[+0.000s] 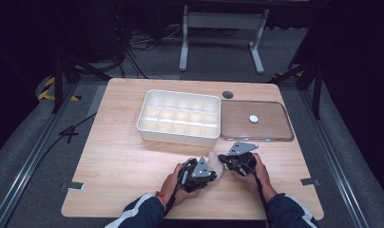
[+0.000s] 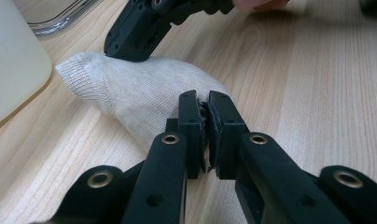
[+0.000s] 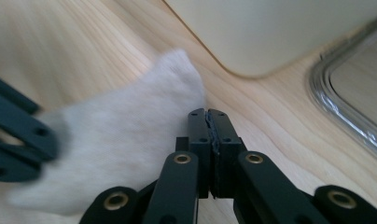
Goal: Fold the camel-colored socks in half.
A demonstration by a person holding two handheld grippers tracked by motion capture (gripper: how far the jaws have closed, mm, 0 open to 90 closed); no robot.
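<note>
Lying on the worktop (image 1: pixel 119 156) before the divided tray (image 1: pixel 178 116) — 1 pale sock (image 2: pixel 130 98), soft, light, limp. Fabric is pinched by the left gripper (image 2: pixel 206 105); the right gripper (image 3: pixel 208 122) is closed beside its edge. Cuff hold is advised.

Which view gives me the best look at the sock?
The left gripper view: the sock lies sharp there, ribbed cuff visible. The right gripper view shows it blurred and partly behind the claw. In the high view it is a small pale patch between the grippers.
</note>
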